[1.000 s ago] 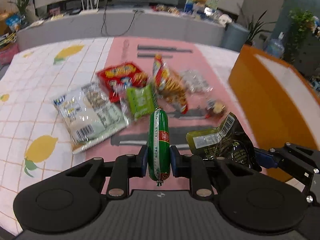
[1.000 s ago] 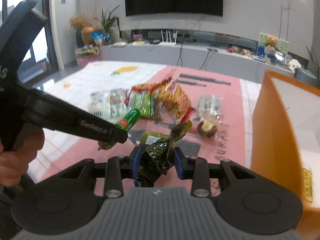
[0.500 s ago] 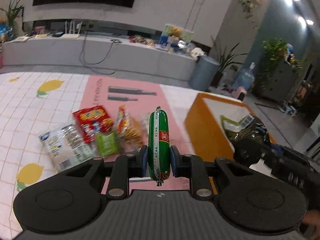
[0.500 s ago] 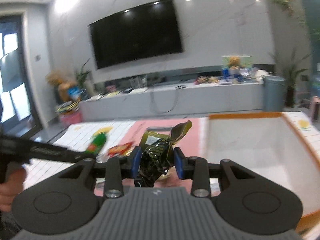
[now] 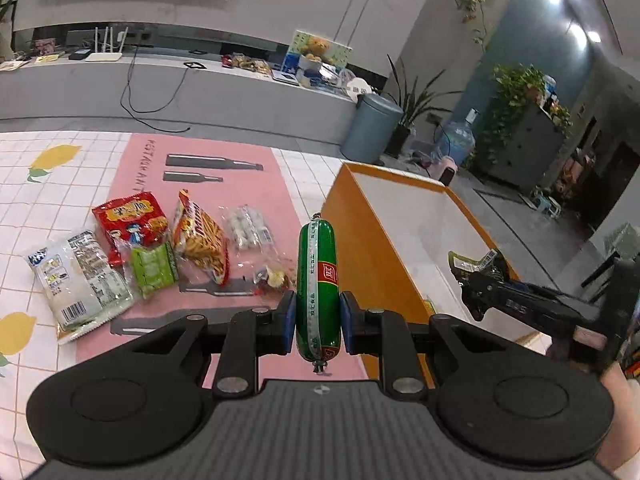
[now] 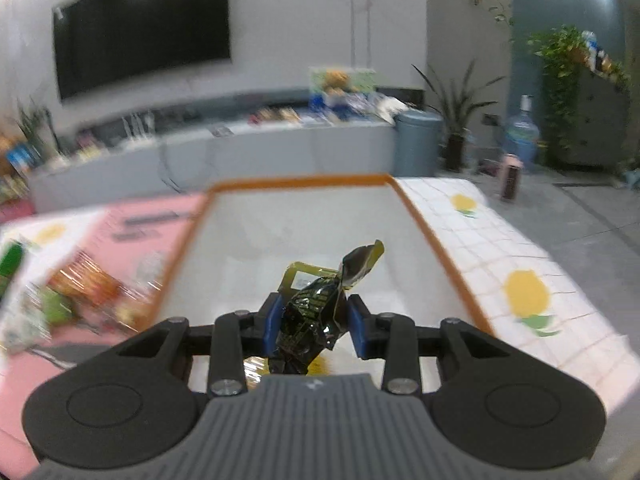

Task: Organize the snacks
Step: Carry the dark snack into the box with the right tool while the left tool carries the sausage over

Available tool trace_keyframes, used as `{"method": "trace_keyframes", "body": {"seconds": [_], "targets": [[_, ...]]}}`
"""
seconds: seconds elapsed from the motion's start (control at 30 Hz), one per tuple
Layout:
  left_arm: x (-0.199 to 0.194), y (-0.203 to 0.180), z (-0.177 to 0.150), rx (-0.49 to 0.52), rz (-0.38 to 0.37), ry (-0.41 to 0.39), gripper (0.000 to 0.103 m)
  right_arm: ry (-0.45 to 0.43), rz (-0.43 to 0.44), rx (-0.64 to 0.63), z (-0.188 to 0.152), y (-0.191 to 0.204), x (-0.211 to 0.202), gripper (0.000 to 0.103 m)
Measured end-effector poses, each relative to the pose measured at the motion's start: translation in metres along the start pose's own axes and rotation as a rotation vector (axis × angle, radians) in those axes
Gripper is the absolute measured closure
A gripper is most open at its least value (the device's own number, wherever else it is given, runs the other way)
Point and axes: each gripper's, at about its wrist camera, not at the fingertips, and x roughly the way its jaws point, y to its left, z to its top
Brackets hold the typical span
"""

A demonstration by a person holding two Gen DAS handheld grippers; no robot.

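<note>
My left gripper [image 5: 318, 320] is shut on a green sausage [image 5: 318, 276] with a red label, held upright above the pink mat just left of the orange box [image 5: 352, 216]. My right gripper [image 6: 314, 322] is shut on a crumpled dark green snack packet [image 6: 316, 308] and hangs over the white inside of the orange box [image 6: 420, 224]. In the left wrist view the right gripper [image 5: 476, 280] shows over the box's near right part with the dark packet [image 5: 474, 264] at its tip. More snack packets lie on the mat: a white one [image 5: 76, 276], a red one [image 5: 130, 224], a light green one [image 5: 154, 266], an orange one [image 5: 202, 236].
A clear pack of white sweets [image 5: 248, 228] and a small wrapped snack [image 5: 272, 278] lie near the box's left wall. The lemon-print tablecloth [image 6: 524, 292] runs to the right of the box. A hand [image 5: 616, 396] shows at the right edge. A low bench and a grey bin [image 5: 372, 128] stand behind.
The right gripper has swung right with the dark packet, from above the mat to over the box. The left gripper has risen and turned towards the box with the sausage.
</note>
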Motion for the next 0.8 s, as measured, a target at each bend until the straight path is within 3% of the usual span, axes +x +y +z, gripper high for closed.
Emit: {"method": "trace_keyframes", "body": {"seconds": [0.2, 0.33, 0.63, 0.7, 0.73, 0.8], "targets": [[0.001, -0.006, -0.005, 0.022, 0.005, 0.002, 0.078, 0.055, -0.076, -0.041, -0.007, -0.009, 0.018, 0.069], [0.003, -0.008, -0.009, 0.027, 0.009, 0.015, 0.078, 0.049, -0.049, 0.007, -0.001, -0.016, 0.024, 0.069], [0.008, -0.008, -0.015, 0.024, 0.024, 0.041, 0.078, 0.093, -0.062, -0.015, -0.003, -0.009, 0.031, 0.068], [0.007, -0.009, -0.015, 0.021, 0.027, 0.042, 0.078, 0.085, -0.06, 0.006, -0.003, -0.01, 0.029, 0.055], [0.007, -0.01, -0.014, 0.021, 0.029, 0.046, 0.078, 0.08, -0.059, 0.021, -0.003, -0.011, 0.026, 0.038], [0.005, -0.014, -0.015, 0.035, 0.03, 0.046, 0.078, 0.062, -0.041, 0.057, -0.004, -0.011, 0.019, 0.035]]}}
